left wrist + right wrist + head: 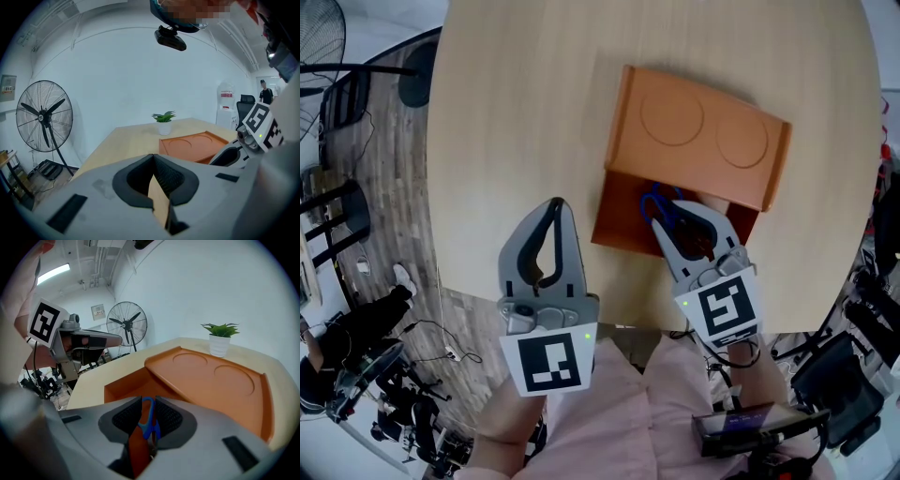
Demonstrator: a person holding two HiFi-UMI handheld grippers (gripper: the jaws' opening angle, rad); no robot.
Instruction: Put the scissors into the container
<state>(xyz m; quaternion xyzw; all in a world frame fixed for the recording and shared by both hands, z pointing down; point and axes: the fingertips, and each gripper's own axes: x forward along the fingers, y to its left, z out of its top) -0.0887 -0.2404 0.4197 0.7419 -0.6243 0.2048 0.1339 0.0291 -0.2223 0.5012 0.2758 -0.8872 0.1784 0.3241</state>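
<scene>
While the right gripper point(670, 217) clamps the blue scissors point(148, 414) over the open orange container point(694, 122), lowering and release look next; the left gripper point(558, 206) hangs clenched on nothing.

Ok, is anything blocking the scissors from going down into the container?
Nothing visible. The right gripper holds the scissors over the container's open part; the lid covers only the far half.

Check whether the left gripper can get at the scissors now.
Probably not: the scissors sit clamped in the right gripper over the open container, and the left gripper is shut, off to the side.
</scene>
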